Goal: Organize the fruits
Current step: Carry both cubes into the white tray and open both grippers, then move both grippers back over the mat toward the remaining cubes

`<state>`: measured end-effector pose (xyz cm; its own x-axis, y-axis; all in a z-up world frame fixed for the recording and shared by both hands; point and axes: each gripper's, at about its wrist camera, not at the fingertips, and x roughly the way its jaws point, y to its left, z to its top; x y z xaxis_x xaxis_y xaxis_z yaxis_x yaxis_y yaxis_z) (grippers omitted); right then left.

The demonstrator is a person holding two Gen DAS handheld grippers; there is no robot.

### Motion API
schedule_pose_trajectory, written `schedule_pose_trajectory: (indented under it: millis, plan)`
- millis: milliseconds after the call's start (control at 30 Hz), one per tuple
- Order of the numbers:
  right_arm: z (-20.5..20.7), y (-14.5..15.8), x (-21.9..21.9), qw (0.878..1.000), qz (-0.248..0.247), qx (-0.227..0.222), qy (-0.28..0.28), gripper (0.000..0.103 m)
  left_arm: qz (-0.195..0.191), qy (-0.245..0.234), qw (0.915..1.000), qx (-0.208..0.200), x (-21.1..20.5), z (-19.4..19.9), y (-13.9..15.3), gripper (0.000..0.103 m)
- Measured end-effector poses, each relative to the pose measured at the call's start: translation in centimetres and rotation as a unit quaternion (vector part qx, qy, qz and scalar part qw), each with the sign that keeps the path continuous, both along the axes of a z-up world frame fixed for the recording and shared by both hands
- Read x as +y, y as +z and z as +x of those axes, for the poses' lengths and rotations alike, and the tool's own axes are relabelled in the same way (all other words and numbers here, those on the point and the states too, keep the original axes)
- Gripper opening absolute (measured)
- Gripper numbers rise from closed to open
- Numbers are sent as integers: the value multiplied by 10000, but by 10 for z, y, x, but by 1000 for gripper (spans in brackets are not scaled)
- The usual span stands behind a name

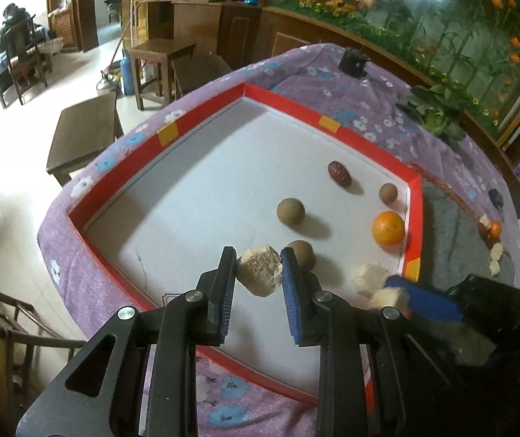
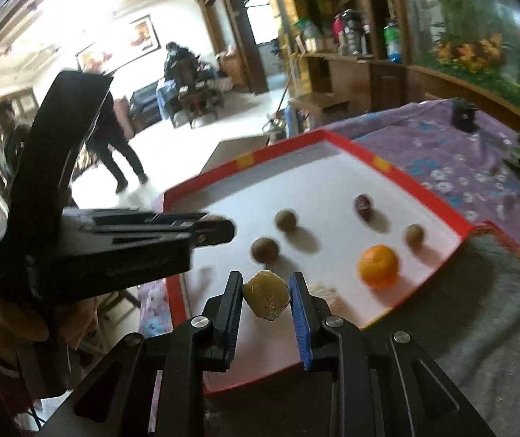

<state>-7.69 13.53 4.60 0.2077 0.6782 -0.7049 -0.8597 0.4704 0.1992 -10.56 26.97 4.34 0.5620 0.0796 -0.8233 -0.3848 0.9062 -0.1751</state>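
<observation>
A red-rimmed white tray (image 1: 361, 123) lies on a purple flowered cloth. In it are an orange (image 1: 388, 228), a dark red date (image 1: 339, 173), three brown round fruits (image 1: 290, 211), and a pale chunk (image 1: 369, 277). My left gripper (image 1: 258, 273) is shut on a pale beige chunk (image 1: 258, 270) above the tray's near part. My right gripper (image 2: 266, 295) is shut on a yellowish chunk (image 2: 266, 299) above the tray's near edge (image 2: 387, 313). It also shows at the right of the left wrist view (image 1: 423, 298). The left gripper's body (image 2: 114, 240) fills the left of the right wrist view.
A grey mat (image 1: 460, 240) lies right of the tray with small food pieces (image 1: 492, 233) on its far edge. A leafy vegetable (image 1: 434, 113) and a small black object (image 1: 354, 61) sit on the cloth. Wooden stools (image 1: 85, 134) stand beside the table. A person (image 2: 118, 138) walks behind.
</observation>
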Motion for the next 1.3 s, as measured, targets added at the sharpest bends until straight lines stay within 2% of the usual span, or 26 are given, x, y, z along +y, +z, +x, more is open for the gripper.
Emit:
schedule_pose_trajectory:
  millis: [233, 367, 400, 467, 500, 700, 933, 1000, 1067, 1300]
  plan:
    - [-1, -25, 17, 9987, -490, -8, 102, 25, -160, 70, 9997, 194, 2, 3, -16, 24]
    - [-1, -29, 18, 9983, -549, -103, 135, 27, -75, 141, 9995, 262, 4, 5, -20, 25]
    - [-1, -28, 17, 9985, -522, -101, 132, 28, -23, 160, 9995, 257, 3, 5, -20, 29]
    - [0, -26, 14, 9990, -422, -77, 128, 45, 16, 176, 9996, 210, 3, 5, -18, 50]
    - [0, -25, 12, 9993, -348, -73, 104, 48, 8, 199, 9997, 128, 4, 3, -16, 52]
    - [-1, -10, -7, 9999, 115, -55, -80, 49, 275, 261, 9993, 45, -1, 1, -7, 52]
    - [-6, 21, -54, 9959, 419, -601, -534, 49, 534, 238, 9966, -586, -22, -8, 25, 52]
    - [-8, 29, -69, 9945, 516, -713, -566, 55, 571, 147, 9958, -703, -30, -8, 32, 52]
    - [-11, 36, -86, 9925, 529, -867, -677, 68, 670, 53, 9942, -838, -42, -7, 39, 52]
    - [-8, 46, -145, 9859, 672, -994, -1168, 68, 702, -446, 9913, -1020, -92, 9, 50, 52]
